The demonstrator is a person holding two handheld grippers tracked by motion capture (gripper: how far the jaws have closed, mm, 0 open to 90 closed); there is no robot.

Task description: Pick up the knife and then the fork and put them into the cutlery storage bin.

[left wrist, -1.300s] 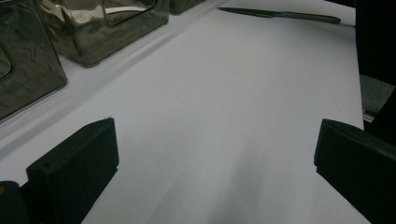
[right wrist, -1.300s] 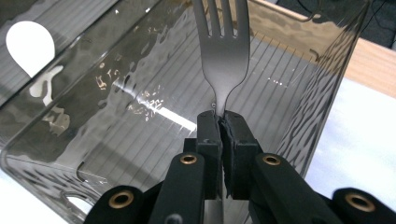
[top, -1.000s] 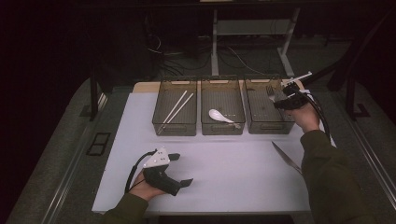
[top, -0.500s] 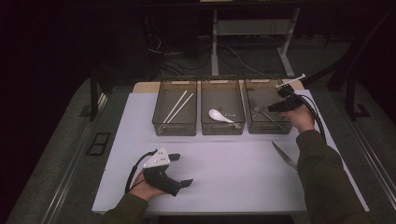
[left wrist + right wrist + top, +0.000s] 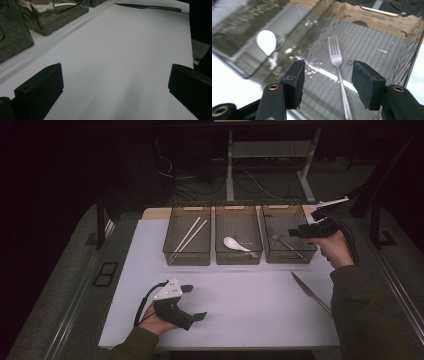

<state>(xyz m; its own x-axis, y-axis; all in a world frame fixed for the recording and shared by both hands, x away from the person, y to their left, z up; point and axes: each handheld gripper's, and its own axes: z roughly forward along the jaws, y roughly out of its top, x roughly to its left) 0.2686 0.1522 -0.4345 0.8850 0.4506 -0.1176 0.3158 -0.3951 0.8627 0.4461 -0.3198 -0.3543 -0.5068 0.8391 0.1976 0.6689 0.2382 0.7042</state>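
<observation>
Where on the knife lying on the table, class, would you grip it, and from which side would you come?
Grip the knife at its handle end, nearest the person, coming from straight above. It lies flat on the table, so the jaws should close across its narrow width; the right gripper is probably nearer.

A white table top (image 5: 250, 310) carried 3 clear bins in a row along its far side. The left bin (image 5: 187, 257) held 2 pale chopsticks (image 5: 190, 234) lying slantwise. The middle bin (image 5: 238, 257) held a white spoon (image 5: 236, 243). The right bin (image 5: 287, 256) held a metal fork (image 5: 337, 65), flat on its ribbed floor. A knife (image 5: 309, 291) lay on the bare table near the right edge, apart from the bins.
</observation>
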